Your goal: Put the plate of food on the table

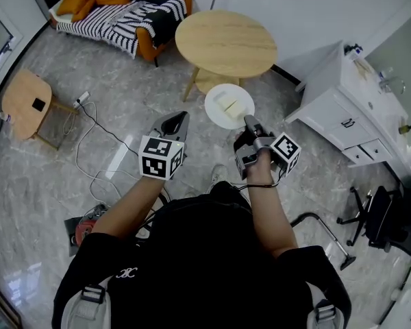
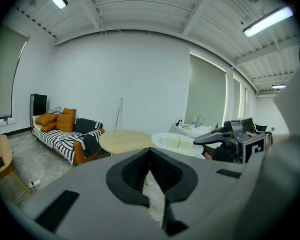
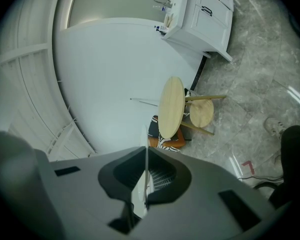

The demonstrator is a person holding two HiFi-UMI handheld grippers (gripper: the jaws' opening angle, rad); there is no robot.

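Note:
A white plate (image 1: 229, 105) with pale yellow pieces of food (image 1: 227, 103) hangs in the air just short of the round wooden table (image 1: 226, 43). My right gripper (image 1: 248, 122) is shut on the plate's near rim. In the right gripper view the plate (image 3: 145, 149) shows edge-on as a thin white line between the jaws of the right gripper (image 3: 146, 176), with the table (image 3: 171, 107) beyond. My left gripper (image 1: 175, 123) is shut and holds nothing, left of the plate. The left gripper view shows its own left gripper (image 2: 150, 171), the plate (image 2: 177, 143) and the table (image 2: 125, 140).
A striped sofa (image 1: 123, 9) with orange cushions stands behind the table. At the right is a white cabinet (image 1: 349, 101) with a sink. A small wooden side table (image 1: 27, 101) and cables (image 1: 89, 122) lie at the left, an office chair (image 1: 377, 214) at the right.

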